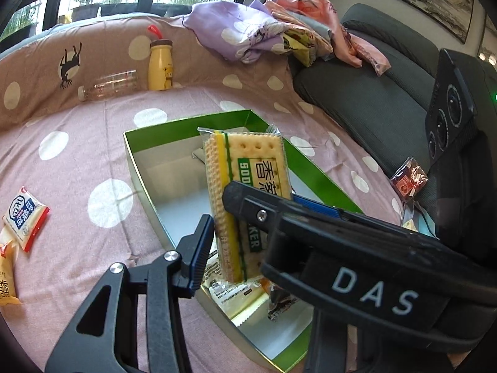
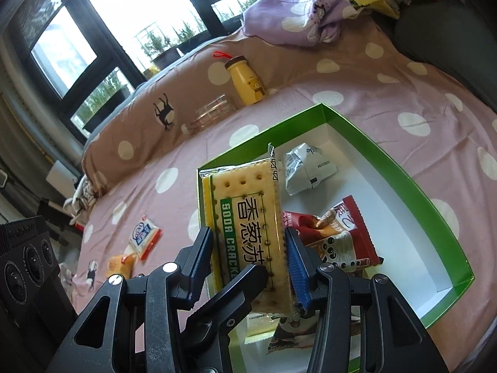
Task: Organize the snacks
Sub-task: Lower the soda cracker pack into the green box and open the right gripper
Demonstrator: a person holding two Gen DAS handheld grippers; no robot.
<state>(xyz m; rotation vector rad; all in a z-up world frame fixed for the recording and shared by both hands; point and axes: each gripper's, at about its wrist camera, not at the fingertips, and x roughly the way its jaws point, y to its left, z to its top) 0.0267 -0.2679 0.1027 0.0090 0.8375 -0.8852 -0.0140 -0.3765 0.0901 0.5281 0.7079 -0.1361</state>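
Note:
A soda cracker pack (image 1: 245,183) (image 2: 245,214) is held upright over the green-walled, white-floored box (image 1: 146,161) (image 2: 403,168). My right gripper (image 2: 248,242) is shut on its sides. My left gripper (image 1: 214,208) also touches the pack: one blue pad (image 1: 202,245) presses its edge, and the right gripper's body crosses in front of the other finger. Inside the box lie a white pouch (image 2: 307,168), a red milk-tea pack (image 2: 341,236) and other packets (image 1: 279,301). Loose snacks lie on the bedspread: a white-and-red pack (image 1: 26,217) (image 2: 144,237) and a yellow pack (image 1: 7,276) (image 2: 119,264).
The polka-dot bedspread (image 1: 77,161) covers the bed. A yellow bear bottle (image 1: 160,65) (image 2: 243,82) and a clear plastic bottle (image 1: 108,85) (image 2: 208,115) rest against the pillow ridge. A crumpled red wrapper (image 1: 408,178) lies by the grey cushion (image 1: 366,99). Folded cloths (image 1: 264,31) sit behind.

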